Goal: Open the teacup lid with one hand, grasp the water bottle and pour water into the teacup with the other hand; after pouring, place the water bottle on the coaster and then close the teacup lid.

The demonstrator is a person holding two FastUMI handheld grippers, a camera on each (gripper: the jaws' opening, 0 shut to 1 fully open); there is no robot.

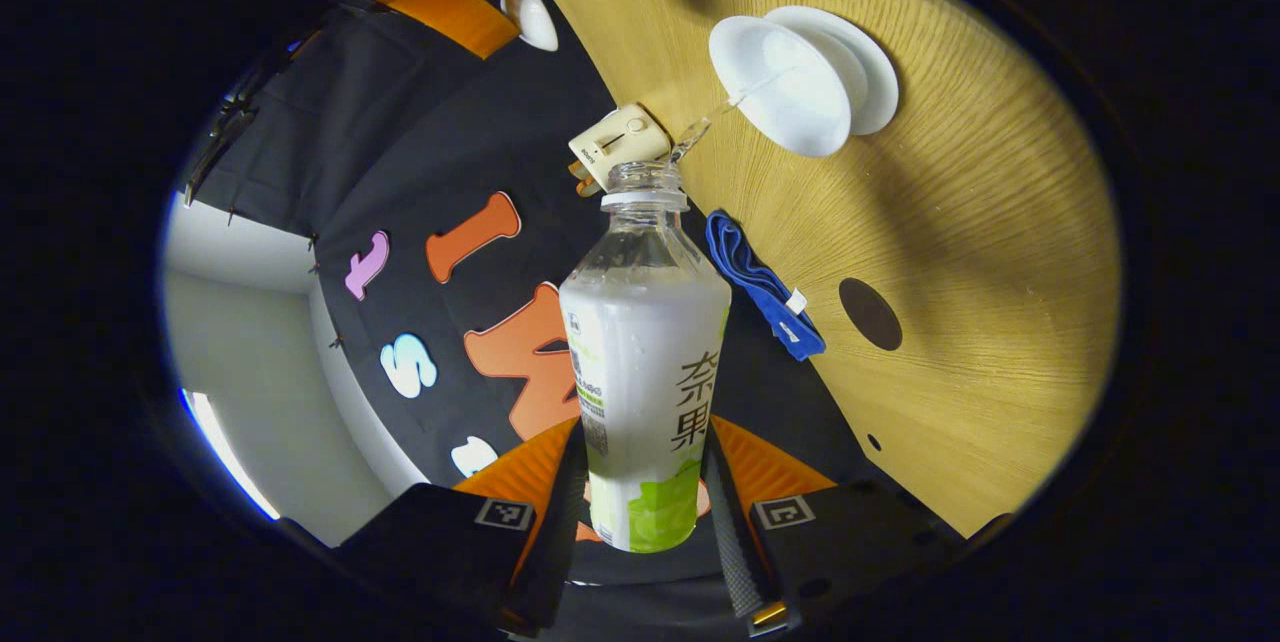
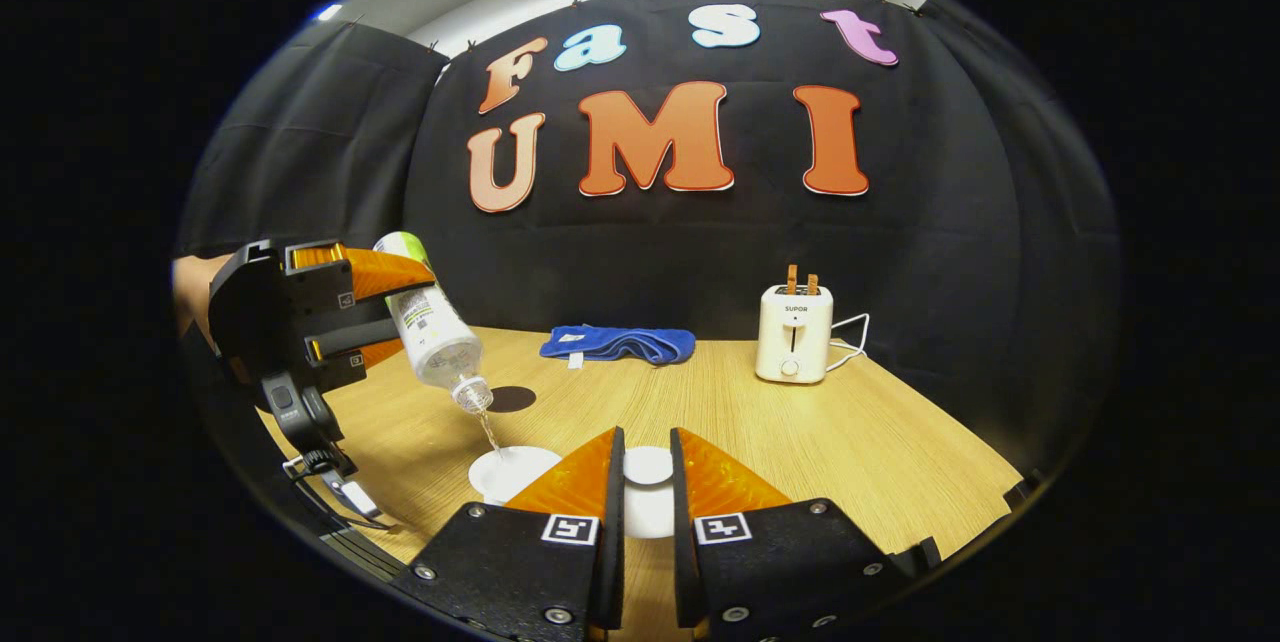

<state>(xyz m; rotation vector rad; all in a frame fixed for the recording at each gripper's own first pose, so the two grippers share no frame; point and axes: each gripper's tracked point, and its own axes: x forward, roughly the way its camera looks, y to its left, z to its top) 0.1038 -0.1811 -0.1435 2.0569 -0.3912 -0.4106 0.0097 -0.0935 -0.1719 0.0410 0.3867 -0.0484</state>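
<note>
Water bottle [image 1: 645,362], clear plastic with a white-and-green label, sits clamped between the left gripper [image 1: 645,522]'s two fingers at the bottom centre of the left gripper view, its open neck tipped toward the white ceramic teacup [image 1: 780,87] at the upper right. A thin stream leaves the mouth and lands in the cup. In the right gripper view the bottle hangs at the left, slanted neck-down over the cup at the lower centre. The right gripper [image 2: 647,482]'s fingers stand close together around the small white round lid [image 2: 648,465]; whether both press on it I cannot tell. To pour well, I judge the tilt should stay shallow and steady, the mouth kept over the cup's middle, the grip firm on the label. The dark round coaster [image 1: 870,314] on the light wooden table [image 1: 1000,252] lies right of centre, beyond the blue folded cloth [image 1: 760,287].
</note>
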